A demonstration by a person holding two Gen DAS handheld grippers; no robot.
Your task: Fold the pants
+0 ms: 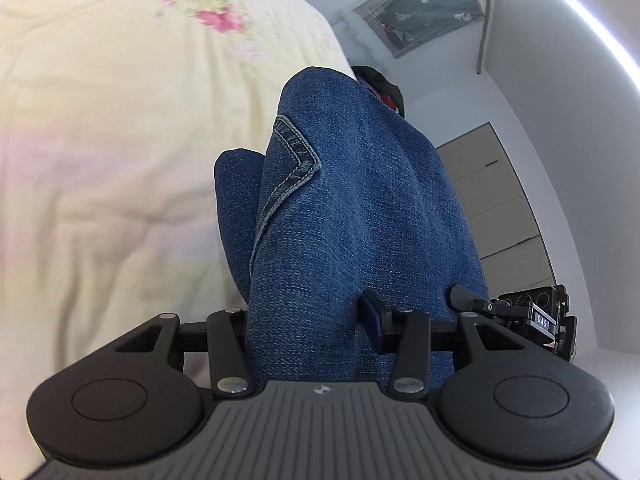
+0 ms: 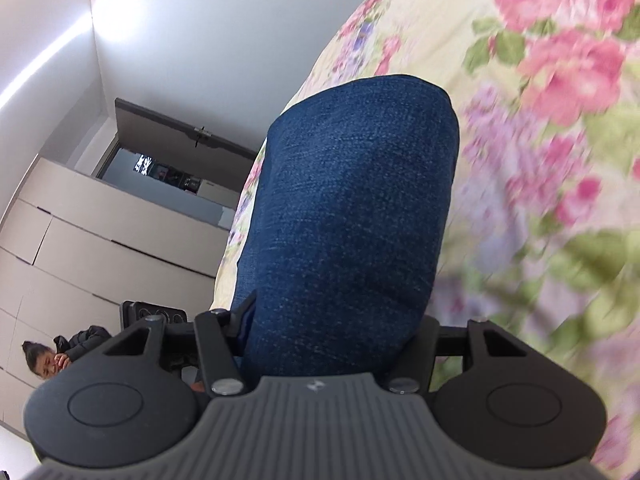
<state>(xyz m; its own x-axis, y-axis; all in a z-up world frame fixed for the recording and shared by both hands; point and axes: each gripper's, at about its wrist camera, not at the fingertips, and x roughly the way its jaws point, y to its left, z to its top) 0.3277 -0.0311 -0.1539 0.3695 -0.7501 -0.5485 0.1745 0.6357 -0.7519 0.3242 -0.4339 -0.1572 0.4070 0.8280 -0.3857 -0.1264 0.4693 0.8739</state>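
Observation:
Blue denim pants [image 1: 352,200] hang from my left gripper [image 1: 316,320], which is shut on the cloth; a stitched pocket seam shows near the middle. In the right wrist view the pants [image 2: 348,216] hang as a smooth denim fold from my right gripper [image 2: 328,332], also shut on the cloth. Both grippers hold the pants lifted above the floral bedspread [image 1: 100,140]. The fingertips are mostly hidden by denim. The right gripper's body [image 1: 536,316] shows at the right of the left wrist view.
The bed's floral cover [image 2: 540,160] fills one side of each view. White wardrobe drawers [image 2: 100,248], an open doorway [image 2: 168,168] and a seated person [image 2: 52,356] lie beyond. A curtained window [image 1: 424,4] is on the far wall.

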